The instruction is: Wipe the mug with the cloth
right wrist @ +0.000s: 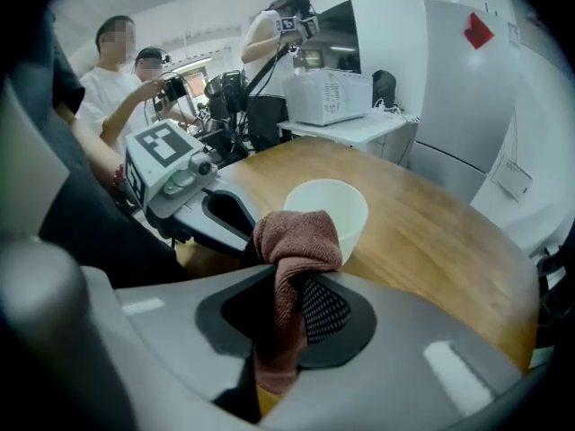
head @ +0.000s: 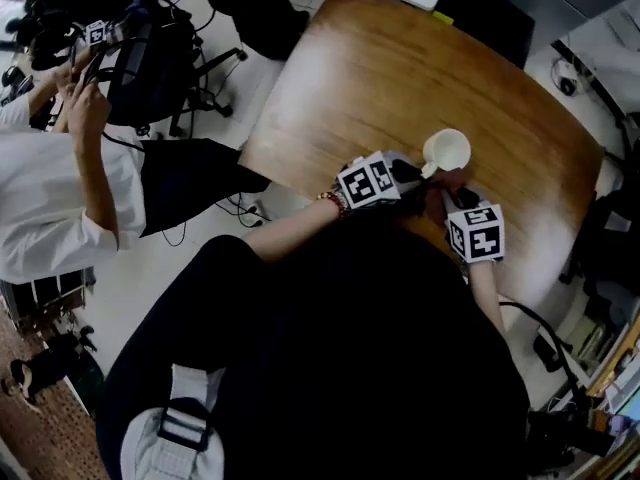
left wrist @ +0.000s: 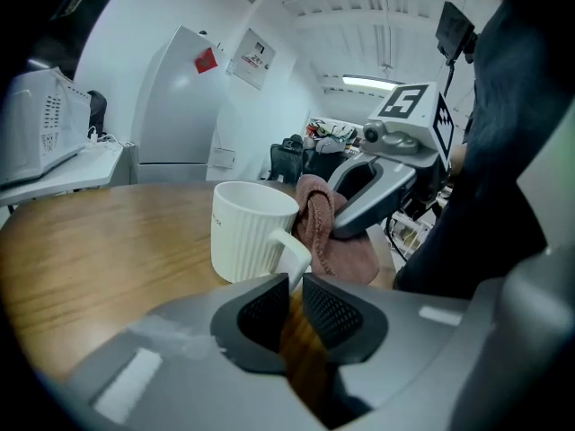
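Observation:
A white ribbed mug (head: 446, 151) (left wrist: 252, 230) (right wrist: 328, 206) stands upright on the wooden table (head: 400, 68), near its front edge. My left gripper (head: 411, 173) (left wrist: 295, 282) (right wrist: 235, 212) reaches it from the left, its jaws nearly together and pinching the lower end of the mug's handle (left wrist: 293, 251). My right gripper (head: 449, 192) (left wrist: 340, 226) (right wrist: 289, 285) is shut on a bunched brown cloth (left wrist: 352, 260) (right wrist: 296, 245). The cloth rests against the mug's side next to the handle. In the right gripper view the cloth hides the handle.
A person in a white shirt (head: 50, 198) stands left of the table holding up a device, beside an office chair (head: 160, 58). A microwave (right wrist: 328, 97) sits on a side counter and a white fridge (left wrist: 180, 106) stands beyond the table. Cables lie on the floor (head: 240, 208).

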Demonstrator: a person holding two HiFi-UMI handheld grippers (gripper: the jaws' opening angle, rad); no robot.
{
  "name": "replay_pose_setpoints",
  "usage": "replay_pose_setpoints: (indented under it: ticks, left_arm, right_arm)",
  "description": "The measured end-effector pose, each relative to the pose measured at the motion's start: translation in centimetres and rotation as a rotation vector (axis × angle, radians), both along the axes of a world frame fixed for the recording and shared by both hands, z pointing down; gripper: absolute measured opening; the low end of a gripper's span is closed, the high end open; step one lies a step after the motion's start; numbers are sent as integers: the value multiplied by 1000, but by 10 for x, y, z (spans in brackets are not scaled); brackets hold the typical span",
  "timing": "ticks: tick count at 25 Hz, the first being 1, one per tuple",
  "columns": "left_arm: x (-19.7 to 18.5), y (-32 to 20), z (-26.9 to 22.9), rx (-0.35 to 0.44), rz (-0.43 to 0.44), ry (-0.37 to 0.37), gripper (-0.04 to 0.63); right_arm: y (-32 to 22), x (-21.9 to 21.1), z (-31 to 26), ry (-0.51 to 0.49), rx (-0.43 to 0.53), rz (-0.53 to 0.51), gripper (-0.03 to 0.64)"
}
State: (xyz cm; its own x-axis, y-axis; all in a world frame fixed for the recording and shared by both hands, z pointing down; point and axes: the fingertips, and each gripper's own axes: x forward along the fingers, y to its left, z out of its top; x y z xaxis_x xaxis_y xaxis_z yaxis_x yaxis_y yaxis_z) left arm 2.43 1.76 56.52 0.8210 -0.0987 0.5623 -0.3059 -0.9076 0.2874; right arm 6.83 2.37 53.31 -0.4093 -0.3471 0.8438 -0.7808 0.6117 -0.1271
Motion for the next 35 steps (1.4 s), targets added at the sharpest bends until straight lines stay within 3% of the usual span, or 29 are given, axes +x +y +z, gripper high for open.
replay_pose_setpoints:
  ticks: [5, 13, 19, 22, 29, 35]
  left_arm:
    - [27, 1, -2, -9, -5, 5, 54]
    - [24, 2, 2, -9, 22, 10, 49]
    - [21, 4, 0, -12, 1, 12, 41]
    - [19, 6, -3, -17, -11, 18, 7]
    - [10, 5, -6, -21, -25, 21, 6]
    - [-6, 2, -18, -19, -81, 36, 6]
  right_arm:
    - [-1, 2, 25, 77, 3, -87, 63]
    - [0, 12, 65, 213, -2, -210, 63]
    - [-1, 9, 59, 243, 37, -274, 63]
    - [-2, 28, 49, 278, 60, -255, 63]
    - [-29, 82, 44, 330, 168, -106, 70]
    - [-32, 98, 56, 388, 167, -47, 117]
